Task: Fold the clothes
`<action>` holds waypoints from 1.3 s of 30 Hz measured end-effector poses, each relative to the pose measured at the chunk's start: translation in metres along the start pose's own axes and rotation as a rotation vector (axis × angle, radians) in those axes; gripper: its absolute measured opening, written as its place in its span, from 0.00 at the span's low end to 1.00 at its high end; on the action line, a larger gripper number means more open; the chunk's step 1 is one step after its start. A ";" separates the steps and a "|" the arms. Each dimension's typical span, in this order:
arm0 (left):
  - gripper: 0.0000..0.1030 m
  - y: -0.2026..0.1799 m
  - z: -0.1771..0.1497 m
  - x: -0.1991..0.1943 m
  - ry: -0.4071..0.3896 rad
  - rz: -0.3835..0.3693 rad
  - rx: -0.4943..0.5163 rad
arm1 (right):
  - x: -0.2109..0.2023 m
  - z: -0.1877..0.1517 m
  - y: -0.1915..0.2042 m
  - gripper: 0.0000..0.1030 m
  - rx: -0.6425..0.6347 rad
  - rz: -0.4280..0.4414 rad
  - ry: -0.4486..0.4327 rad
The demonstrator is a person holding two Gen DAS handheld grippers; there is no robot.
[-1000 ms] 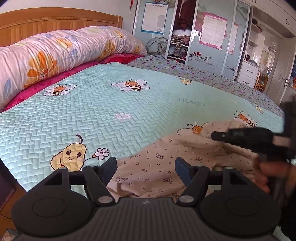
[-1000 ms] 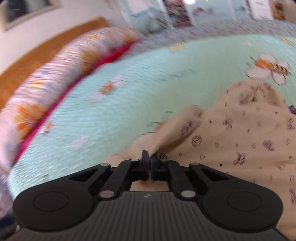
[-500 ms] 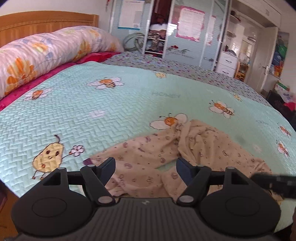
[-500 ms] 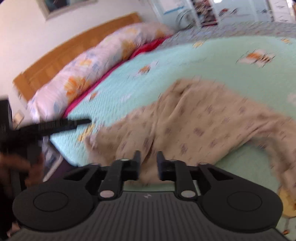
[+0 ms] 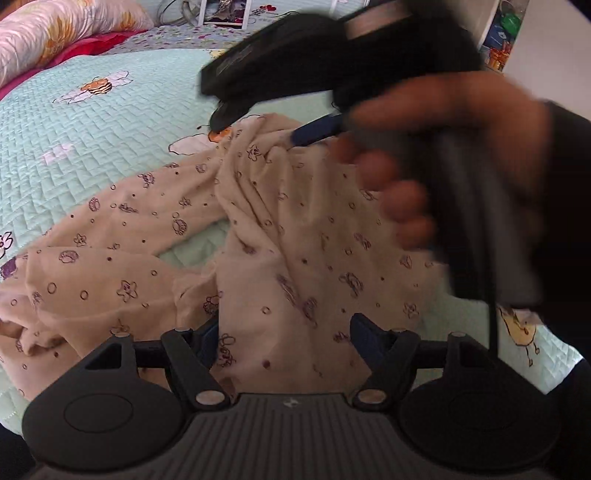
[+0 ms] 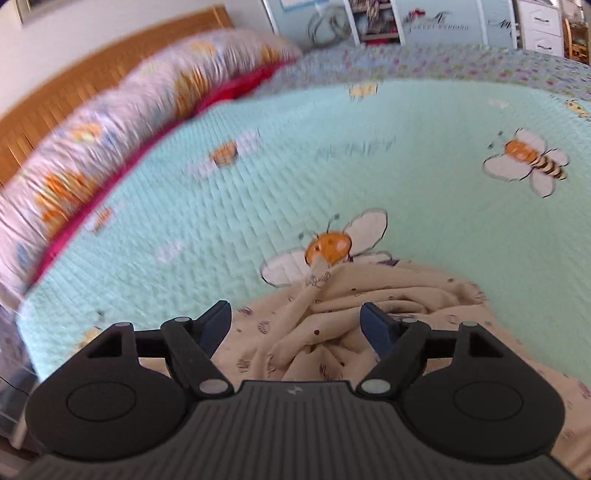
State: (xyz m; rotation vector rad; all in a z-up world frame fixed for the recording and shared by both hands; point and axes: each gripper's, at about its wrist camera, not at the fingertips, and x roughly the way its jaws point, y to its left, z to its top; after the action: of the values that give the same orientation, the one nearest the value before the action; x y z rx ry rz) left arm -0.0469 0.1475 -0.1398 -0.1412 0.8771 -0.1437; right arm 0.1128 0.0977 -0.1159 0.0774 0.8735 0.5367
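A beige garment (image 5: 295, 236) with small purple prints lies crumpled on the mint quilt (image 5: 92, 133). My left gripper (image 5: 290, 332) hangs low over its near part. Its jaws are closing, the cloth lies between them, and the pads do not press on it. In the left wrist view a hand (image 5: 443, 147) holds my right gripper (image 5: 258, 129) over the garment's far edge. In the right wrist view that right gripper (image 6: 297, 321) has its jaws opening over bunched folds of the garment (image 6: 354, 295), holding nothing.
A long floral pillow (image 6: 110, 140) lies along the wooden headboard (image 6: 74, 88) on the left. Wardrobe doors (image 6: 424, 18) and drawers stand beyond the bed's far side. The quilt's near edge (image 5: 554, 369) drops off at the lower right.
My right gripper has let go of the garment fold and opened wide. My left gripper has dropped closer to the cloth, and the right hand now crosses its view.
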 end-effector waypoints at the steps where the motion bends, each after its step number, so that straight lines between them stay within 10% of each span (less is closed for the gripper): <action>1: 0.60 0.002 0.000 -0.001 -0.002 0.002 0.000 | 0.014 -0.001 0.001 0.68 -0.010 -0.019 0.022; 4: 0.25 0.010 0.002 -0.004 -0.008 0.007 -0.004 | 0.026 -0.005 -0.010 0.15 0.007 -0.075 0.045; 7: 0.07 0.022 0.012 -0.011 -0.041 -0.032 -0.063 | -0.005 0.002 -0.026 0.11 0.082 -0.030 -0.021; 20: 0.08 0.022 0.155 -0.197 -0.602 0.070 0.054 | -0.211 0.140 -0.006 0.10 0.084 0.250 -0.582; 24: 0.08 -0.014 0.118 -0.188 -0.531 0.009 0.162 | -0.226 0.105 -0.043 0.10 0.193 0.282 -0.572; 31: 0.09 -0.081 0.015 -0.075 -0.076 -0.250 0.332 | -0.210 -0.018 -0.127 0.10 0.394 0.093 -0.393; 36: 0.18 -0.092 0.025 -0.065 -0.082 -0.244 0.394 | -0.228 -0.087 -0.168 0.10 0.525 0.024 -0.386; 39: 0.48 -0.095 0.030 -0.058 -0.103 -0.205 0.385 | -0.240 -0.103 -0.180 0.10 0.542 -0.030 -0.398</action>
State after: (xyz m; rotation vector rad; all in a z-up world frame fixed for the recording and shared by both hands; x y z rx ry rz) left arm -0.0669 0.0665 -0.0593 0.1214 0.7170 -0.4885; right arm -0.0135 -0.1881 -0.0629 0.6433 0.6074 0.2300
